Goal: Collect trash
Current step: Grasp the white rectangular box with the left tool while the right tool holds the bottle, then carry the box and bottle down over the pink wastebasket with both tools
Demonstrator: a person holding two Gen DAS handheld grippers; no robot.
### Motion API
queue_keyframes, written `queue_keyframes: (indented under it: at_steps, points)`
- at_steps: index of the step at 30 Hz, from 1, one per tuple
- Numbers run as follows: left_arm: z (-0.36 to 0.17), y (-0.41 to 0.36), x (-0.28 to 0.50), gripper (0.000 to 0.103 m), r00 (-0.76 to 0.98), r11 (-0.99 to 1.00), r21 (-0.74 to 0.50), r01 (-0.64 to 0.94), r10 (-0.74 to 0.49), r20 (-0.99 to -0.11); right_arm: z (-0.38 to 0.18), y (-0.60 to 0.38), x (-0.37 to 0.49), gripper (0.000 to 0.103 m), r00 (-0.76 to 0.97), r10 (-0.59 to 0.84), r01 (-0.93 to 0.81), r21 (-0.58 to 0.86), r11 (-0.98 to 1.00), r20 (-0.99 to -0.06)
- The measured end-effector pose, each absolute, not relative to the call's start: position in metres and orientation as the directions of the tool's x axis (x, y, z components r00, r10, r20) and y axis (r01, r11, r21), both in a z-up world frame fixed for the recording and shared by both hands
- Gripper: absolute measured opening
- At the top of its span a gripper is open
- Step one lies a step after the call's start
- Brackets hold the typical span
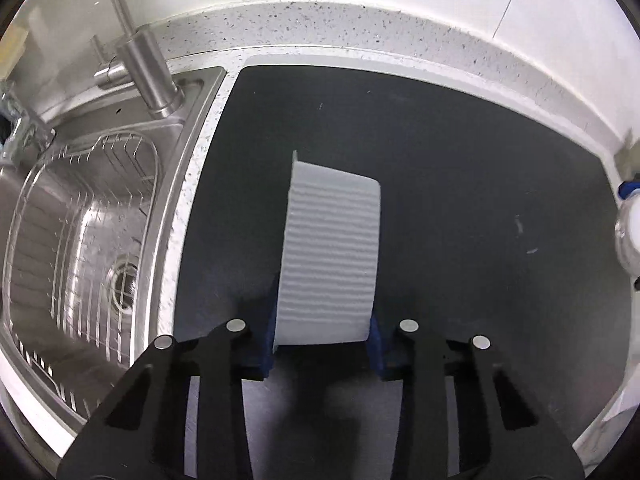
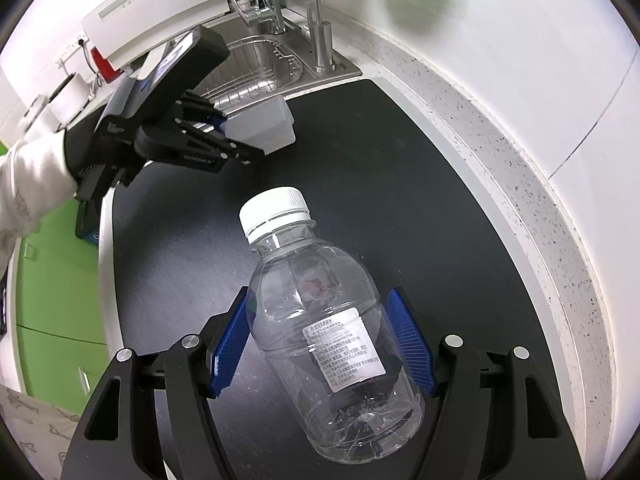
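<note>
My left gripper (image 1: 322, 344) is shut on a white ribbed plastic container (image 1: 330, 252), held above the black mat (image 1: 460, 184). In the right wrist view the same gripper (image 2: 240, 136) and the container (image 2: 262, 124) show at the mat's far left, near the sink. My right gripper (image 2: 320, 344) holds a clear empty plastic bottle (image 2: 332, 348) with a white cap (image 2: 276, 210) between its blue pads (image 2: 230, 348), above the mat (image 2: 400, 184).
A steel sink (image 1: 80, 240) with a wire rack (image 1: 92, 184) and a faucet (image 1: 148, 68) lies left of the mat. A speckled counter edge (image 1: 360, 28) runs behind. Green cabinet fronts (image 2: 52, 280) show below the counter.
</note>
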State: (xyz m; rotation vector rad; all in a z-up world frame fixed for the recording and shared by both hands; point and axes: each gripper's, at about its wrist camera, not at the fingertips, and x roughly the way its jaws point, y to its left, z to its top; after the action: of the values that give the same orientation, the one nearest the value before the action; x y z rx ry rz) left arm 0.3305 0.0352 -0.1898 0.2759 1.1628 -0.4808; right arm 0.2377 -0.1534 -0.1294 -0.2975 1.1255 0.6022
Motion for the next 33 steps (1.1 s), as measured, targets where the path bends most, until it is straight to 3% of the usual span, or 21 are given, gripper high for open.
queue_keyframes:
  at_steps: [19,25,33]
  points:
    - [-0.111,0.045,0.188,0.034,0.474,0.97,-0.019,0.24,-0.135,-0.87,-0.095,-0.132,0.189,0.066,0.405,0.345,-0.642,0.006,0.767,-0.847]
    - [-0.083,0.078,0.107,0.034,0.528,0.997,-0.027,0.079,-0.065,-0.847,-0.092,-0.098,0.16,0.066,0.381,0.403,-0.721,0.006,0.693,-0.832]
    - [-0.083,0.145,0.0,0.034,0.537,0.986,-0.046,-0.158,0.047,-0.842,-0.099,-0.013,0.107,0.066,0.274,0.504,-0.846,0.044,0.531,-0.819]
